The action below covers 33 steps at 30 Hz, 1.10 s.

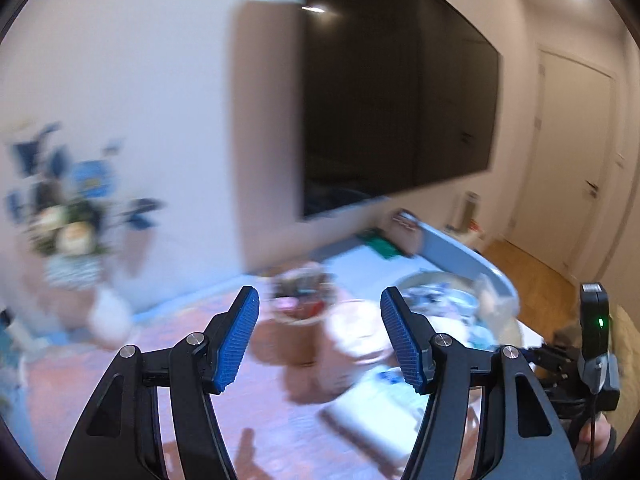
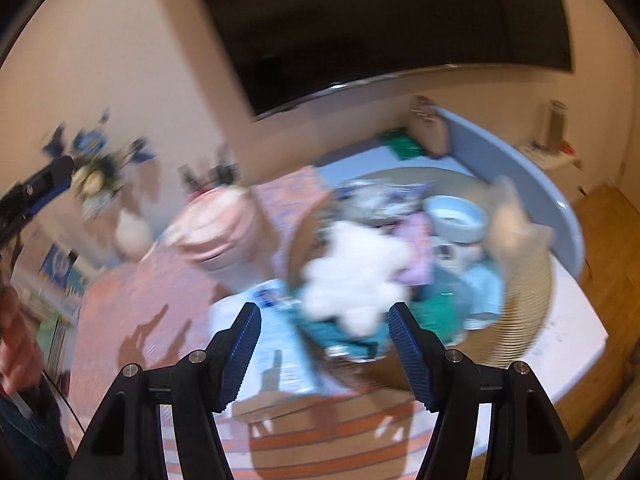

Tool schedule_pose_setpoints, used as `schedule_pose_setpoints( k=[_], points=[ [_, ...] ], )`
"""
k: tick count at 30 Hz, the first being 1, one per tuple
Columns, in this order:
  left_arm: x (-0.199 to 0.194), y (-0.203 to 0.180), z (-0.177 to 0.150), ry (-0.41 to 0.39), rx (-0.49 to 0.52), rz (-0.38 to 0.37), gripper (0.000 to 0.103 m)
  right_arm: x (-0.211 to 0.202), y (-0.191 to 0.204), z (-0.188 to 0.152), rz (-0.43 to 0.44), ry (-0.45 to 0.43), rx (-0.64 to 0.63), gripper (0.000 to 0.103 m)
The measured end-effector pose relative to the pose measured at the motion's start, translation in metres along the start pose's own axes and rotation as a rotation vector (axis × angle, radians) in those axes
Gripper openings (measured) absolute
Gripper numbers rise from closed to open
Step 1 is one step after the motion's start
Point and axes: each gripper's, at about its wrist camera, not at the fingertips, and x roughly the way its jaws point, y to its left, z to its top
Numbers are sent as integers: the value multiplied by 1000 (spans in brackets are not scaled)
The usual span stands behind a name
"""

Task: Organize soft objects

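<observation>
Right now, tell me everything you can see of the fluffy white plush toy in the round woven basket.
The fluffy white plush toy is blurred, so details are uncertain. It looks soft, fuzzy and lobed, like stubby limbs spreading out. It lies on top of teal and lilac soft items at the near left side of the round woven basket. The open right gripper frames it from in front; whether they touch cannot be told.

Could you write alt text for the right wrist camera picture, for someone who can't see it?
Blurred fisheye view: the right tongs, open and empty, point at a round woven basket piled with soft things, a fluffy white toy nearest. Left of it lies a pink cushion; a dark wall screen hangs above.
</observation>
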Motion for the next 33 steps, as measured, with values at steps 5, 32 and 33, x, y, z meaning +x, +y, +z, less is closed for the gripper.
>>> schedule_pose_setpoints(
  k=[5,32,33],
  points=[
    [-53,57,-9,-51,-48,126,63,3,65,-8,65,-2,-124,65],
    [-45,207,-184,47,-294,314,90,126,271,-41,218,-113,-313,73],
    [-37,208,-189,58,-295,333,90,132,272,-42,211,-108,-311,73]
  ],
)
